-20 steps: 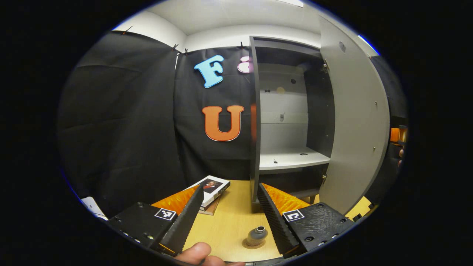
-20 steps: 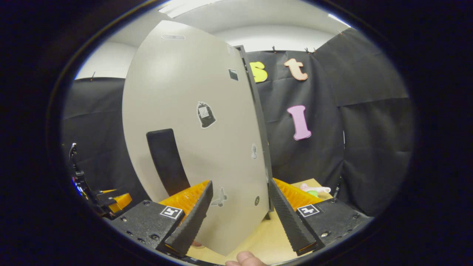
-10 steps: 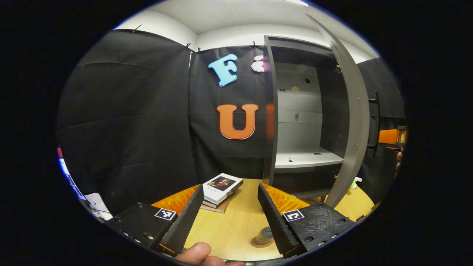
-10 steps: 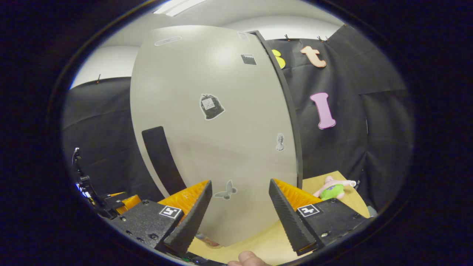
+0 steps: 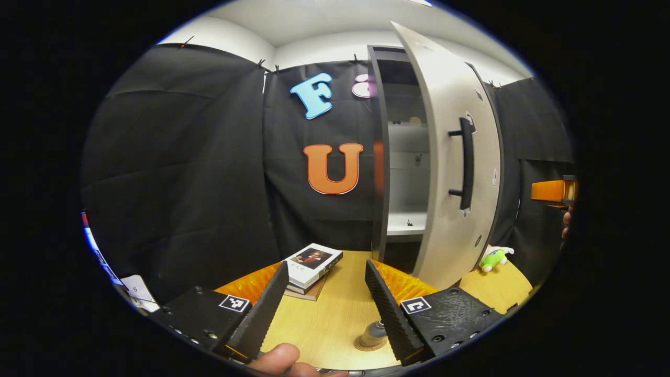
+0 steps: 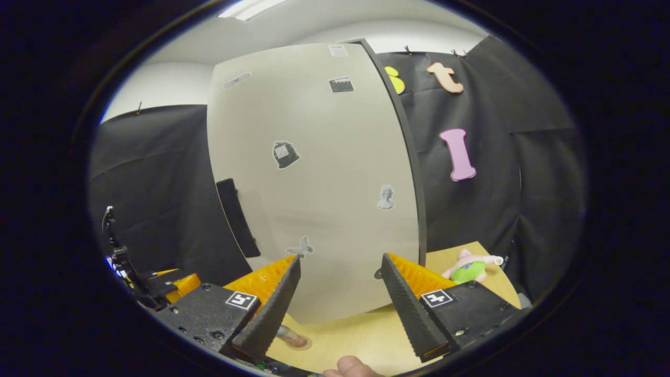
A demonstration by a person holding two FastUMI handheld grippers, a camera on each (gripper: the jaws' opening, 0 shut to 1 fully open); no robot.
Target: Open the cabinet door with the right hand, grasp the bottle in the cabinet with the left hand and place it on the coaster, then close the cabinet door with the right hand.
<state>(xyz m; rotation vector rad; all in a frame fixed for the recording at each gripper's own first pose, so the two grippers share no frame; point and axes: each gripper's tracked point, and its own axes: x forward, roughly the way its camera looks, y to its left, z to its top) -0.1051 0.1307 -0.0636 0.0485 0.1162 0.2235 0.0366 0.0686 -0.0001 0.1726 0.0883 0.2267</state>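
Observation:
A small grey bottle (image 5: 376, 329) stands on a round cork coaster (image 5: 366, 344) on the wooden table, partly hidden behind the right finger of my left gripper (image 5: 324, 306), which is open and holds nothing. The cabinet door (image 5: 451, 157) with its black handle (image 5: 466, 163) stands half closed, leaving a narrow view of the inner shelf (image 5: 404, 223). In the right gripper view my right gripper (image 6: 340, 303) is open a little in front of the door (image 6: 324, 178), not touching it. The coaster (image 6: 299, 343) shows beside its left finger.
Stacked books (image 5: 312, 264) lie left of the cabinet. A green and pink plush toy (image 5: 494, 257) (image 6: 467, 267) lies on the table to the cabinet's right. A table edge runs near that toy. A thumb (image 5: 277, 358) shows at the bottom.
The cabinet door has swung from wide open to about half closed, so its front face and handle now show in the left gripper view. Both grippers stay open.

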